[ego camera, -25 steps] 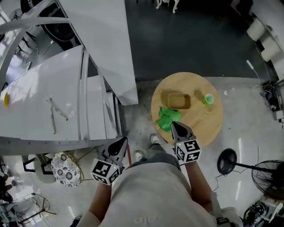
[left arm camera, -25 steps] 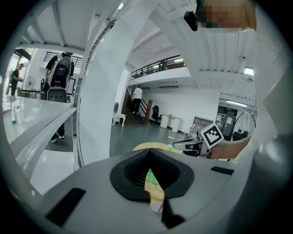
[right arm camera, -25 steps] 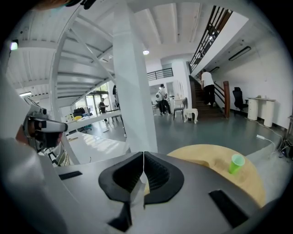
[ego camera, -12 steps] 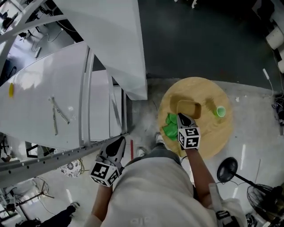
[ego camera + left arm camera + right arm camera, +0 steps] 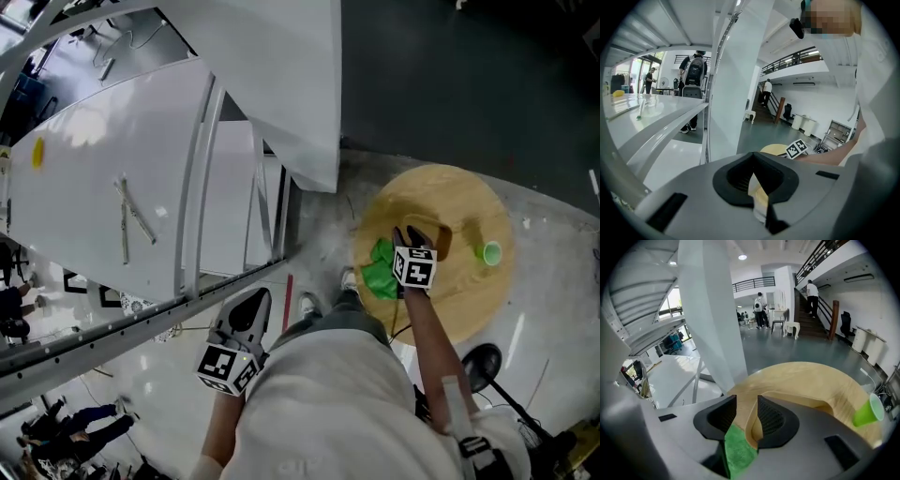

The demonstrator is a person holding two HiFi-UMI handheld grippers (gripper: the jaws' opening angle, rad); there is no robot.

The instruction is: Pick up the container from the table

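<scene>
A shallow tan wooden container lies on the round wooden table, with a green cloth against its near left side. My right gripper reaches down to it. In the right gripper view the right gripper has its jaws opening, and the container's left wall stands between them, the cloth just below. The pads do not press on the wall. My left gripper hangs low beside the person's body, away from the table; in the left gripper view the left gripper looks shut and holds nothing.
A small green cup stands on the table right of the container, also seen as the cup. White tables and a metal frame fill the left. A black round stand base sits on the floor by the table. People stand far off.
My right gripper moved forward and down from the table's near edge, over the green cloth, to the container, and its jaws opened. The left gripper shifted only a little.
</scene>
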